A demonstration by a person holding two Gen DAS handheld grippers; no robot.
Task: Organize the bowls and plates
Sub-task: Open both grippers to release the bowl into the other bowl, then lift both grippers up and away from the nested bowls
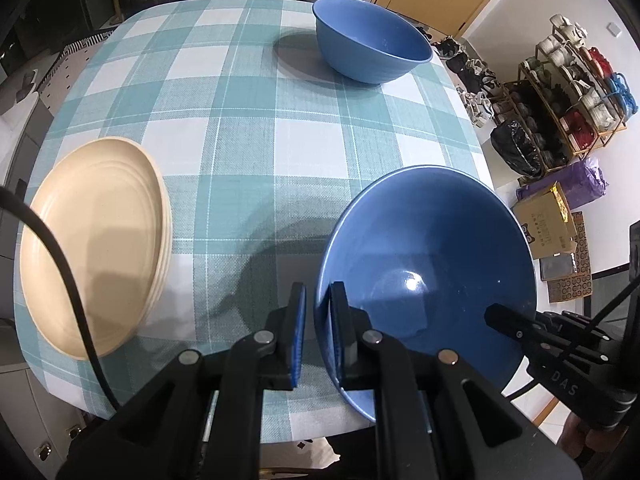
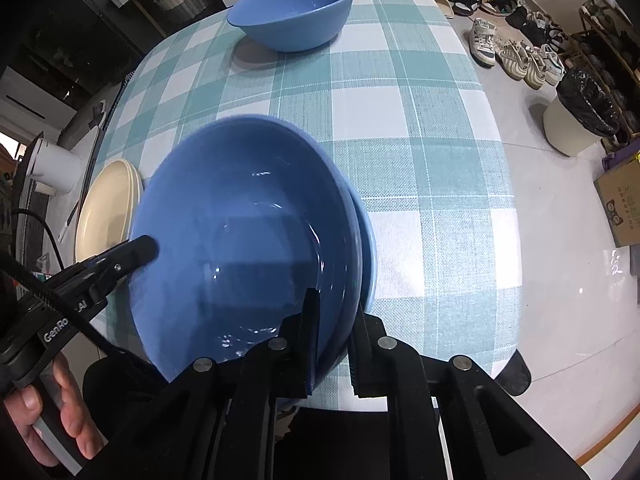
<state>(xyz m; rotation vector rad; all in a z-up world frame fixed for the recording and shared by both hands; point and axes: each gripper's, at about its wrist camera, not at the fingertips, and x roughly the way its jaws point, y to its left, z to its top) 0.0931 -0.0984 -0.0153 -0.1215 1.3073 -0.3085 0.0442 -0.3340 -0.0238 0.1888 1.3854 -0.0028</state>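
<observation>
A blue bowl (image 1: pixel 432 248) (image 2: pixel 240 240) is at the near edge of the checked table (image 1: pixel 240 120) (image 2: pixel 400 120), nested in a second blue bowl whose rim (image 2: pixel 369 248) shows beneath it. My left gripper (image 1: pixel 318 296) is shut on the bowl's left rim. My right gripper (image 2: pixel 336 312) is shut on the opposite rim. I cannot tell whether it clamps one rim or both. Each gripper's finger shows in the other's view. Another blue bowl (image 1: pixel 372 44) (image 2: pixel 296 12) stands at the far side. A stack of cream plates (image 1: pixel 96 240) (image 2: pixel 108 208) lies to the left.
A shoe rack (image 1: pixel 560 92), a cardboard box (image 1: pixel 544 228), loose shoes (image 2: pixel 512 52) and a bin with a black bag (image 2: pixel 580 116) stand on the floor to the right. A hand (image 2: pixel 40 420) holds the left gripper's handle. A black cable (image 1: pixel 60 260) crosses the plates.
</observation>
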